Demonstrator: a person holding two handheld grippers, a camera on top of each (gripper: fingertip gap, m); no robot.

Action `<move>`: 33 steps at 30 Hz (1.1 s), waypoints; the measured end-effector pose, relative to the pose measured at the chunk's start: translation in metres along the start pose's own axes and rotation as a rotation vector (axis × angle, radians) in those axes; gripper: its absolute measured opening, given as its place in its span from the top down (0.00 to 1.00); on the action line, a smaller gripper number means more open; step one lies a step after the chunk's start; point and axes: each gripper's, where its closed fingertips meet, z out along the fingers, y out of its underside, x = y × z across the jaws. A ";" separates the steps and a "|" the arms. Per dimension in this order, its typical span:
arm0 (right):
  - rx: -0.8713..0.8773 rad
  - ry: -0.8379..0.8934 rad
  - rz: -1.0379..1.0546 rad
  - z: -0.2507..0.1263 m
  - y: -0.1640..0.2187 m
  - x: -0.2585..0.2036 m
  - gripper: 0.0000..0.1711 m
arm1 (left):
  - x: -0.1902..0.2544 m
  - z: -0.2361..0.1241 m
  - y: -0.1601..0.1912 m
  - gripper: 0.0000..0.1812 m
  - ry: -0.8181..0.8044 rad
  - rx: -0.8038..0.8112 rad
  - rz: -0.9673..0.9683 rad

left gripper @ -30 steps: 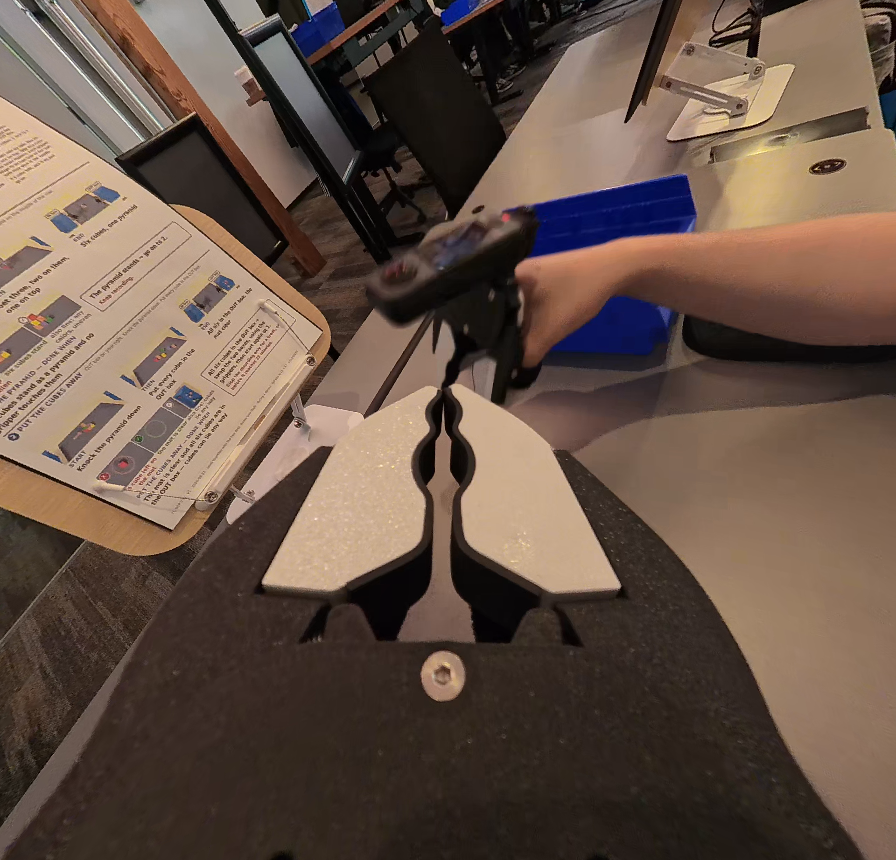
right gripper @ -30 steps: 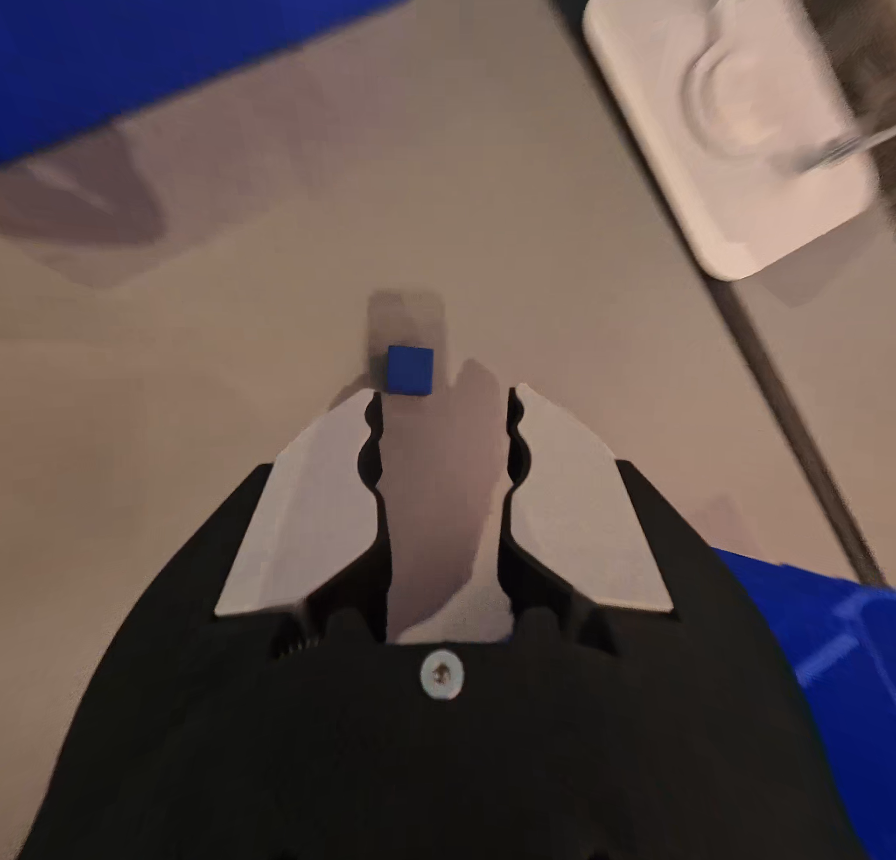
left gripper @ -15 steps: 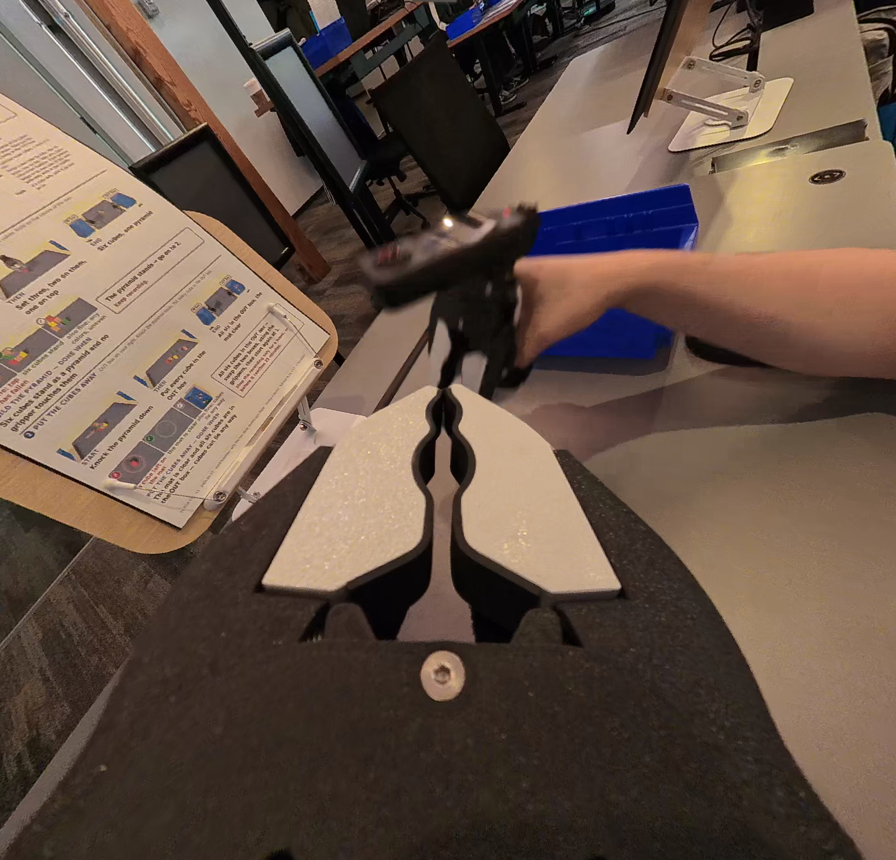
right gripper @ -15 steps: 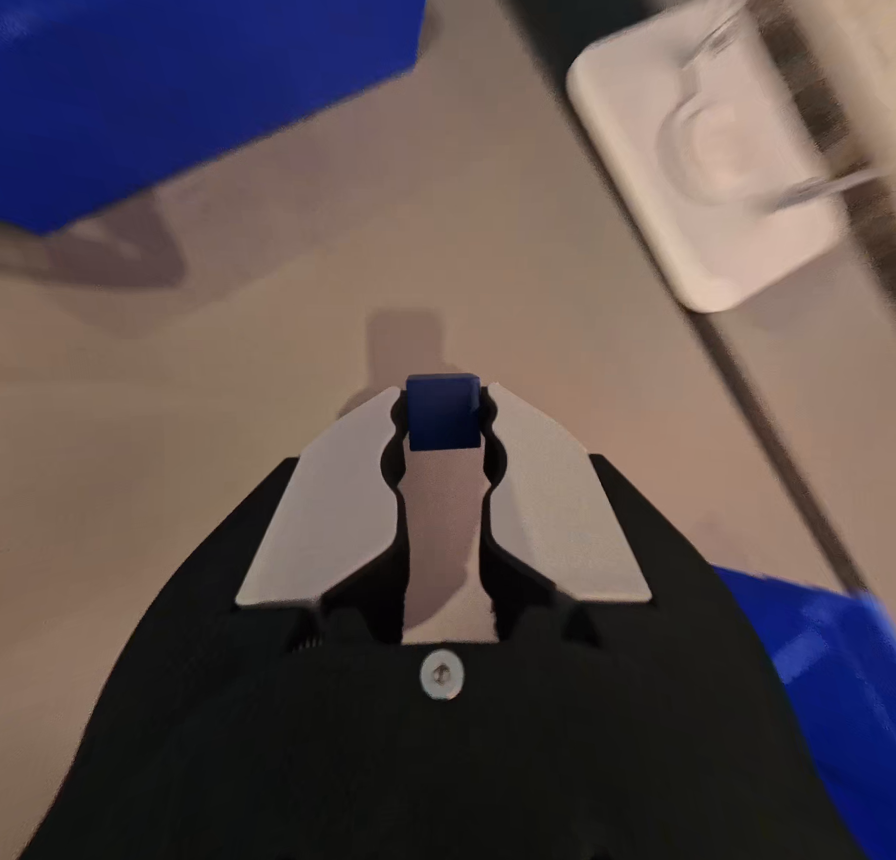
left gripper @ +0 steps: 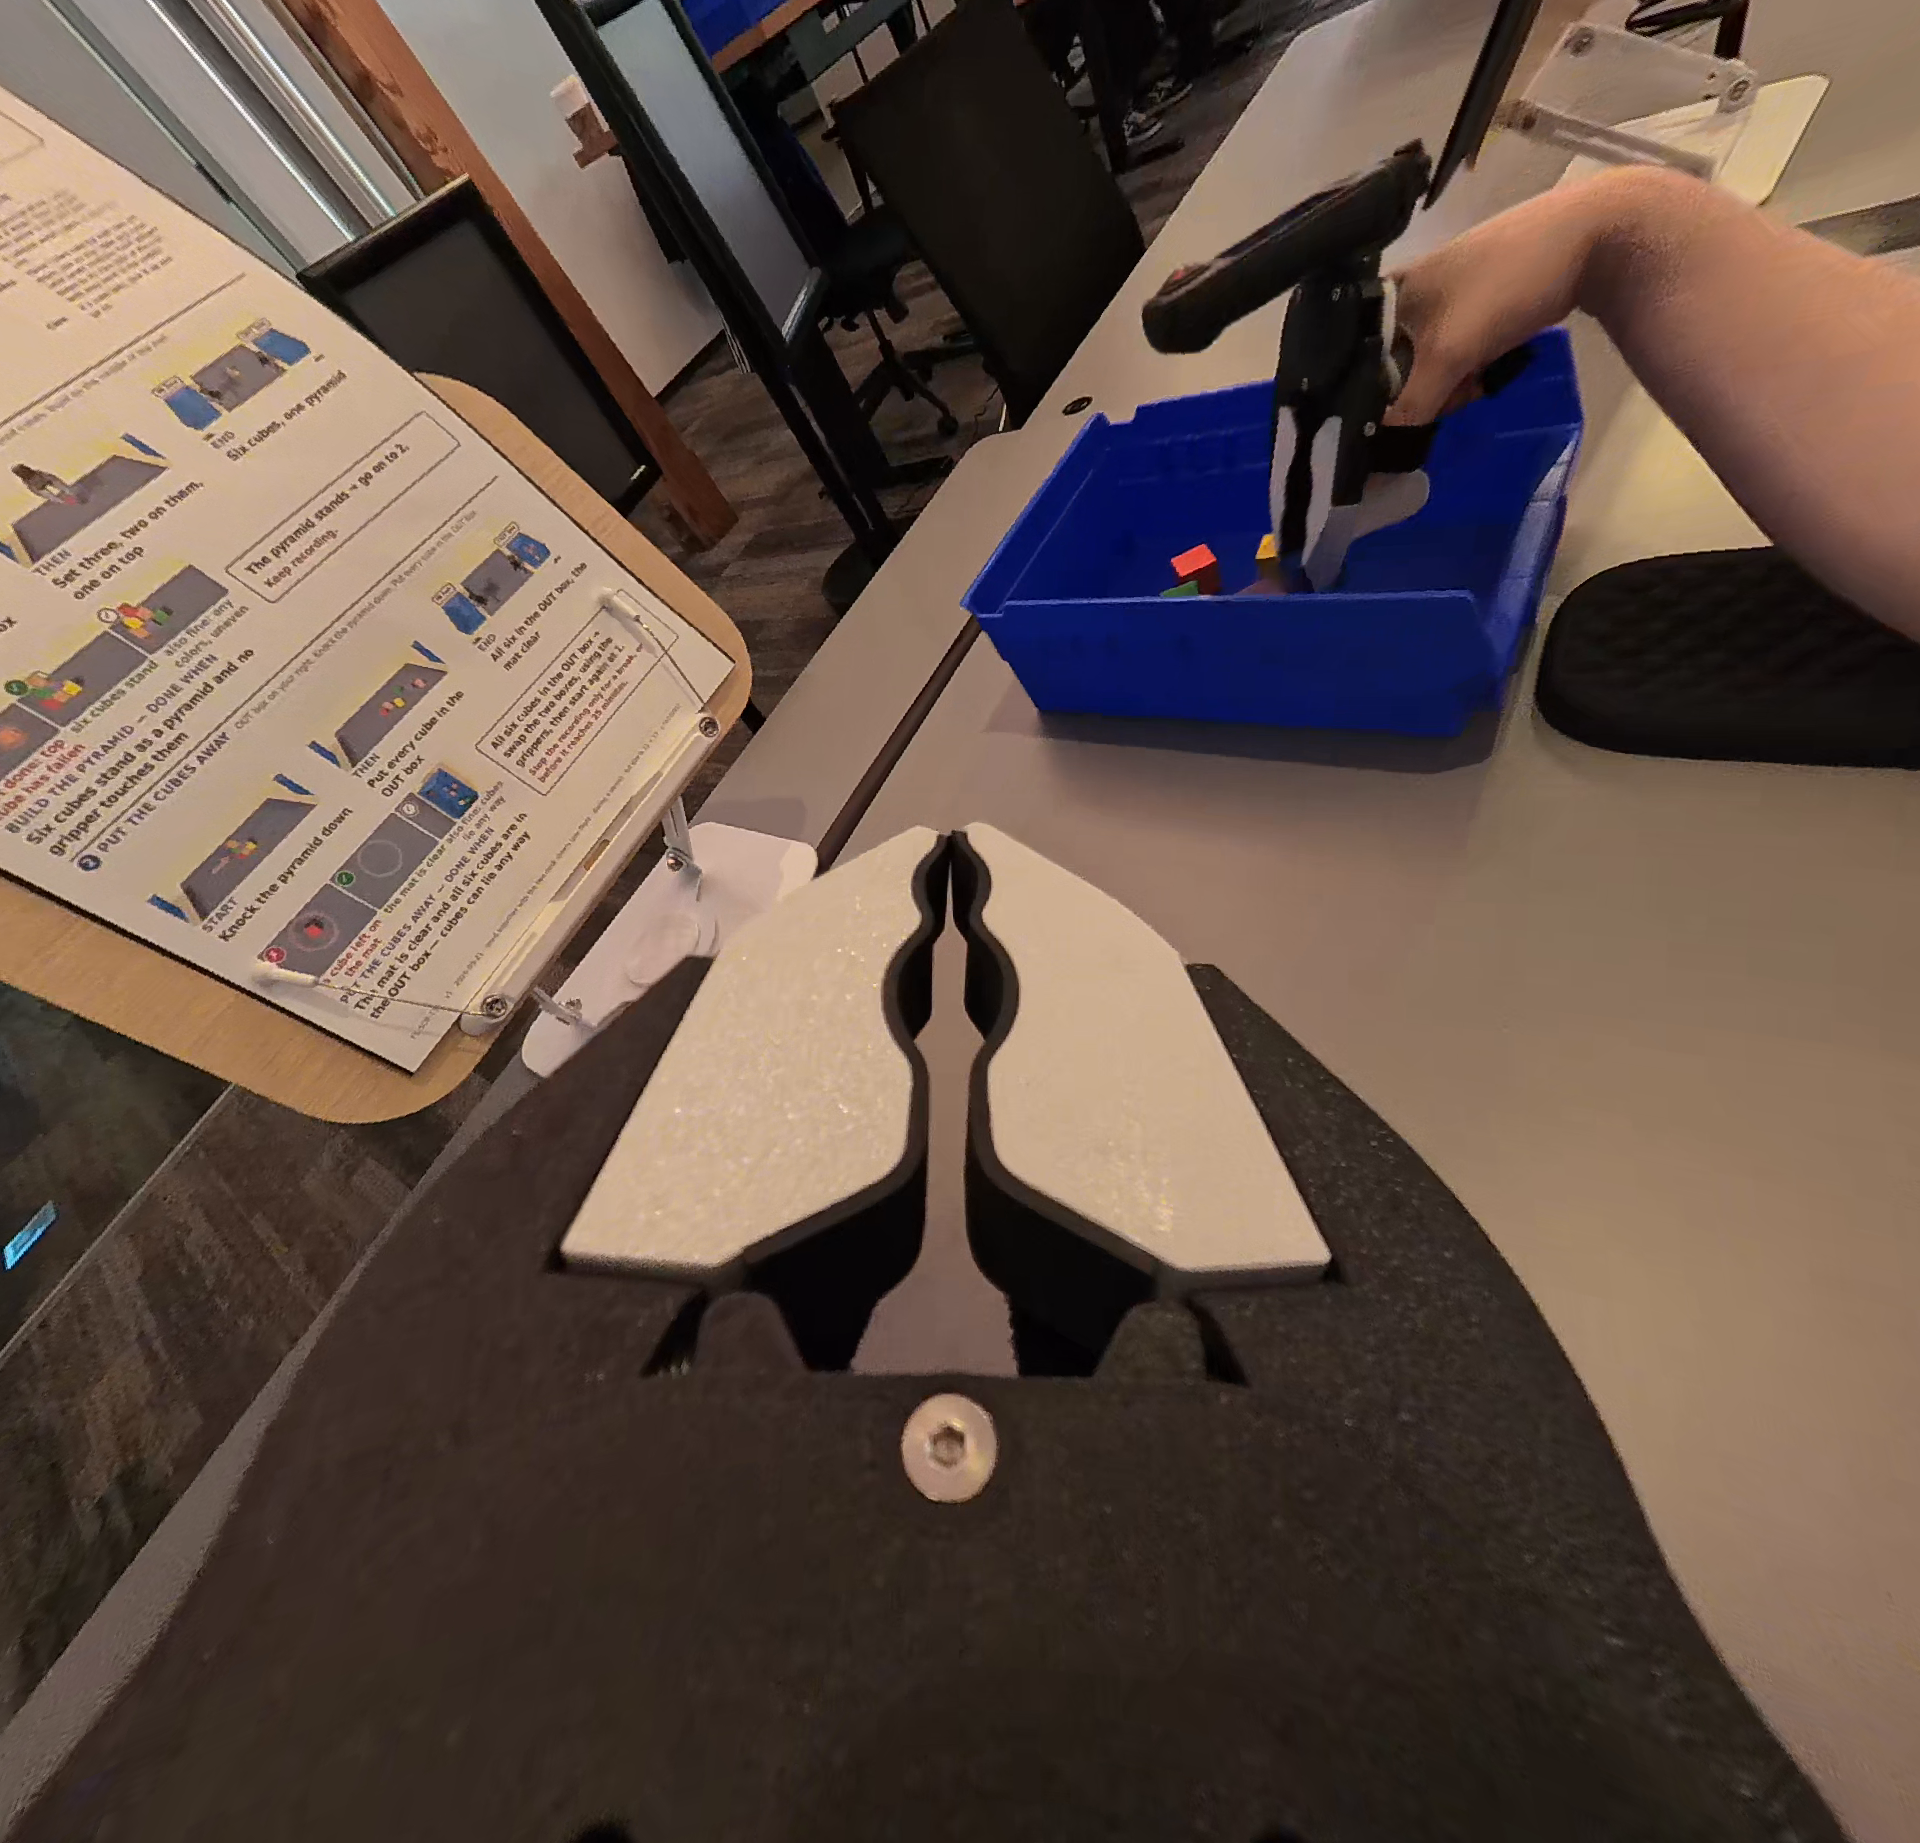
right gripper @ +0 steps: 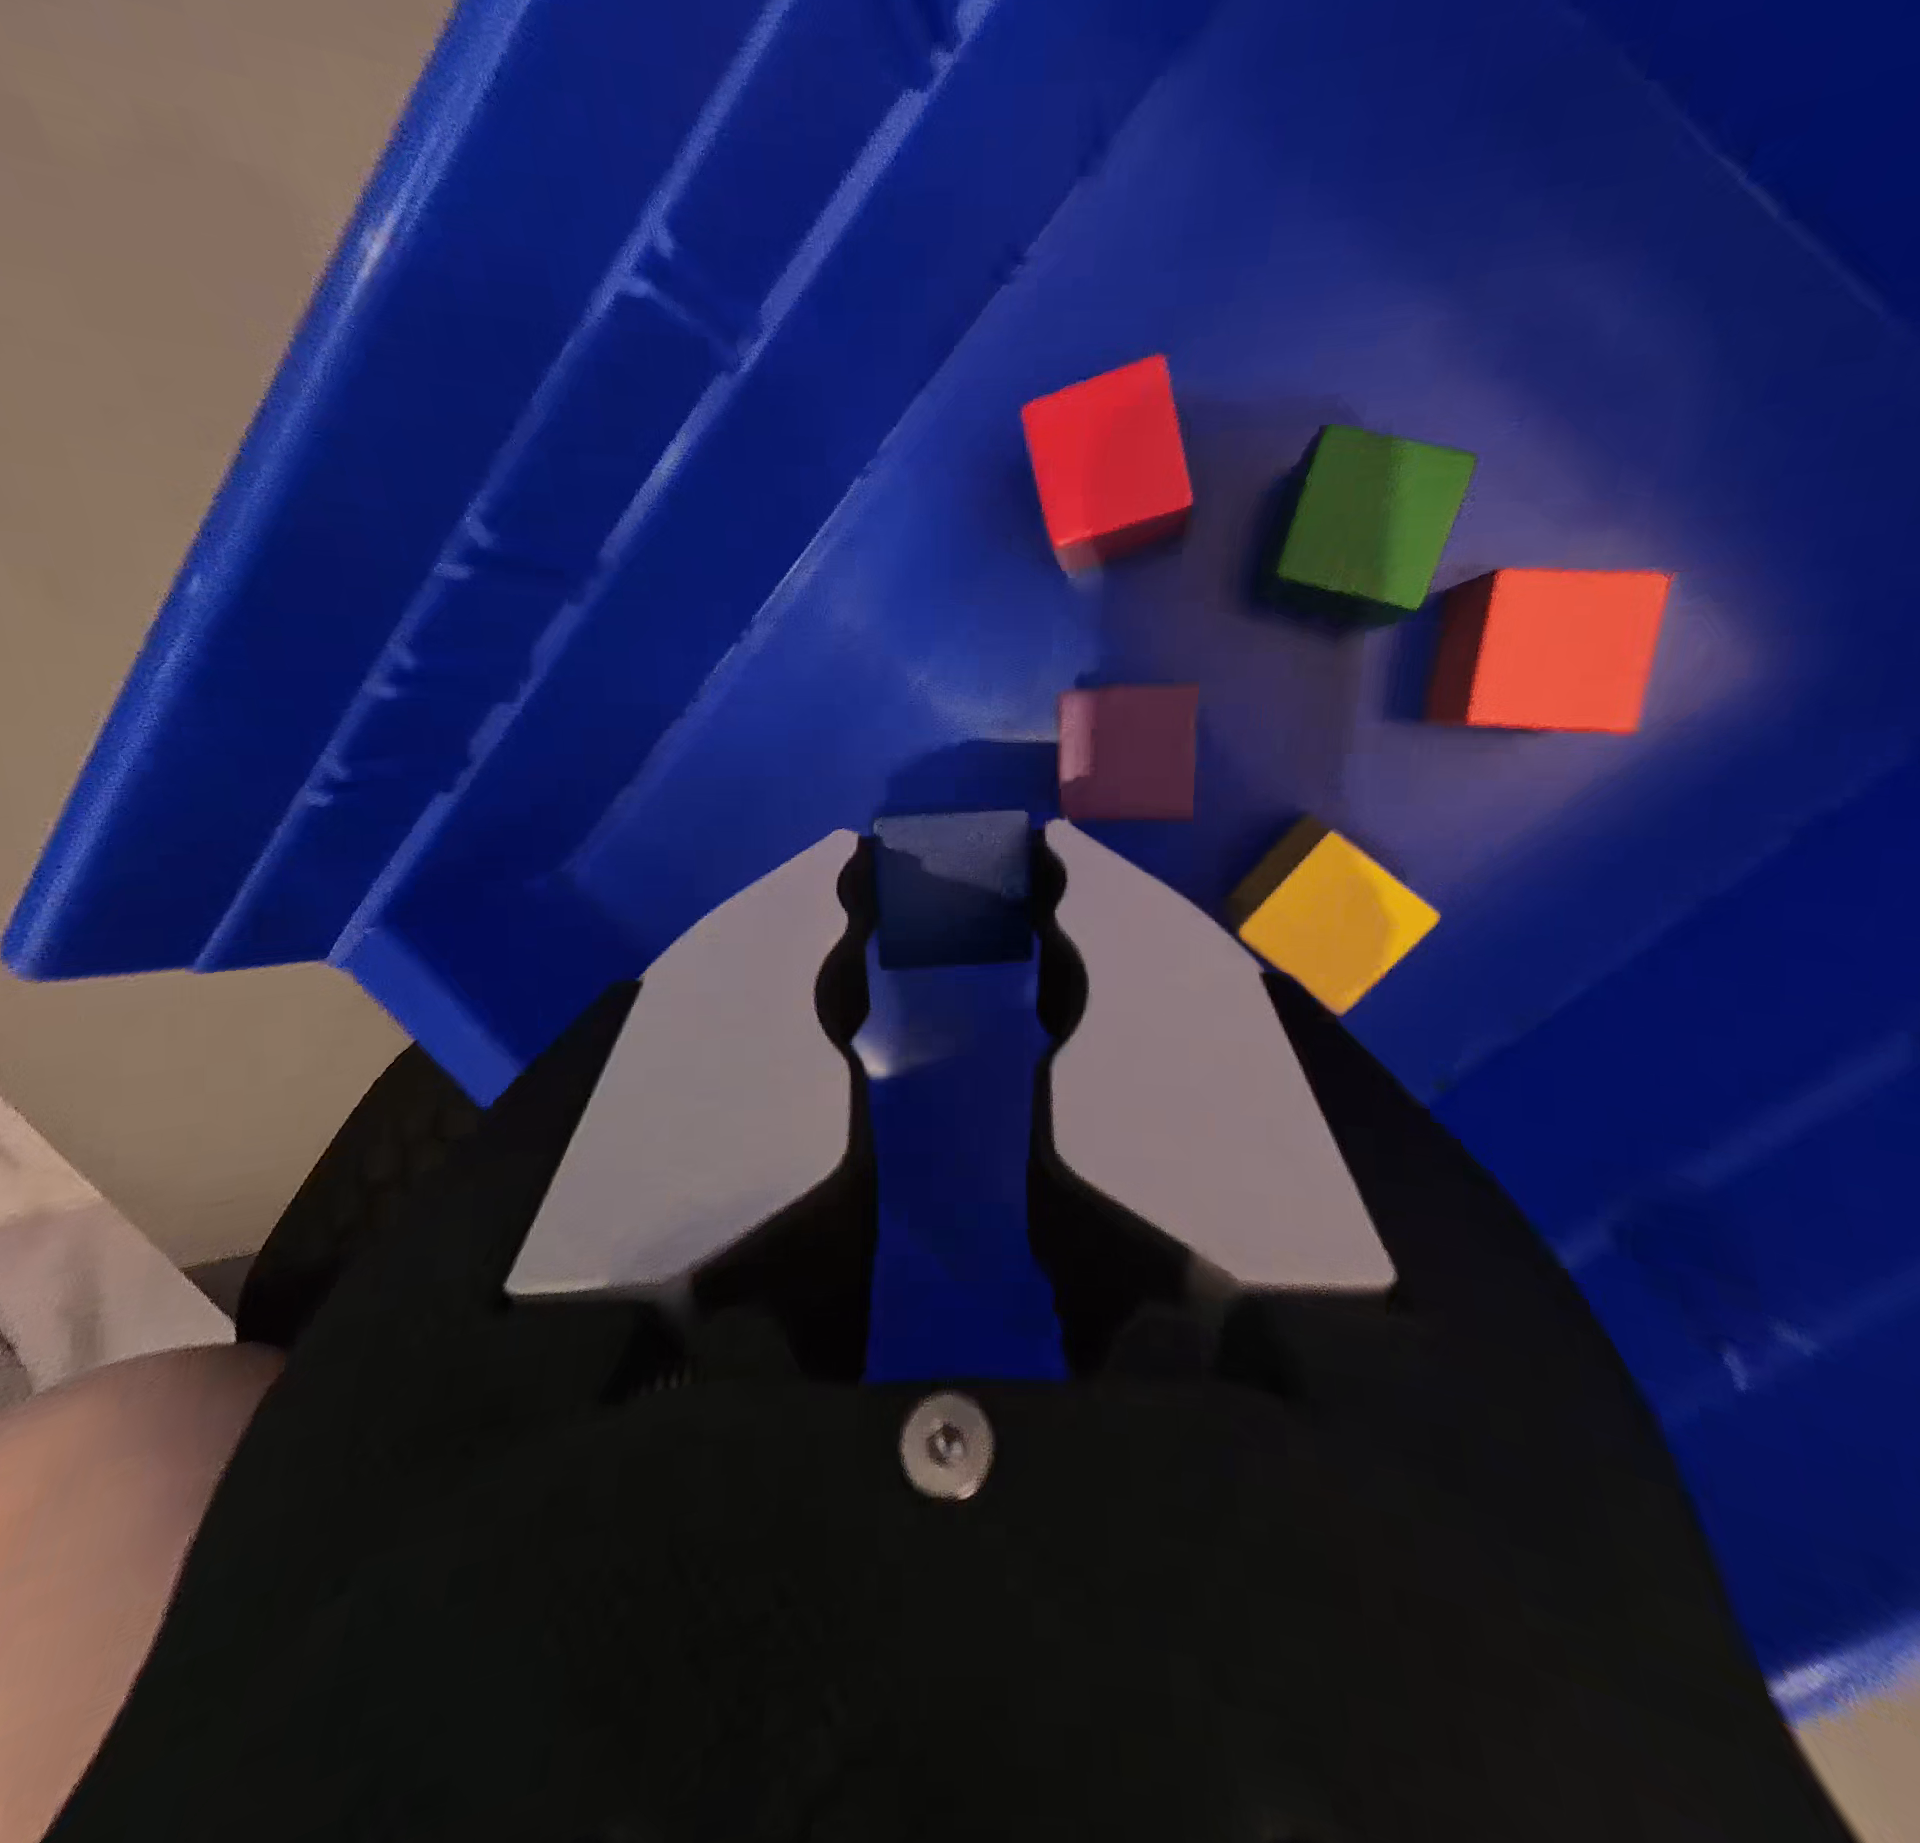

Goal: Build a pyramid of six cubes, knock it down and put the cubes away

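Right gripper (right gripper: 951, 894) at frame centre pinches the blue cube (right gripper: 953, 889) inside the blue bin (right gripper: 623, 422). Left gripper (left gripper: 951, 848) idles, closed and empty. Putting-away looks nearly done; next, release.

Blue cube (right gripper: 951, 884) pinched between right gripper (right gripper: 951, 863) fingertips, above bin (right gripper: 644, 422) floor. Red (right gripper: 1107, 458), green (right gripper: 1371, 520), orange (right gripper: 1558, 650), purple (right gripper: 1132, 752), yellow (right gripper: 1335, 917) cubes lie loose inside bin, apart.

Blue bin (right gripper: 727, 359) glossy plastic; cubes matt; claw (left gripper: 951, 843) pads grainy.
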 end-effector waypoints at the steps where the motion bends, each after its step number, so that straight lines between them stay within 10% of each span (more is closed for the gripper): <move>1: 0.016 -0.012 -0.006 0.003 -0.002 0.001 0.82 | -0.002 0.001 0.002 1.00 -0.005 -0.007 -0.006; 10: 0.028 -0.011 -0.060 0.002 -0.002 -0.005 0.70 | -0.020 -0.002 0.011 0.99 -0.066 -0.024 -0.055; 20: 0.686 0.532 0.303 -0.168 -0.011 0.071 0.72 | -0.149 -0.126 0.078 0.87 -0.732 -0.168 -0.242; 33: 0.197 0.320 0.587 -0.064 0.046 0.094 0.81 | -0.152 -0.176 0.274 0.76 -0.675 -0.676 -0.895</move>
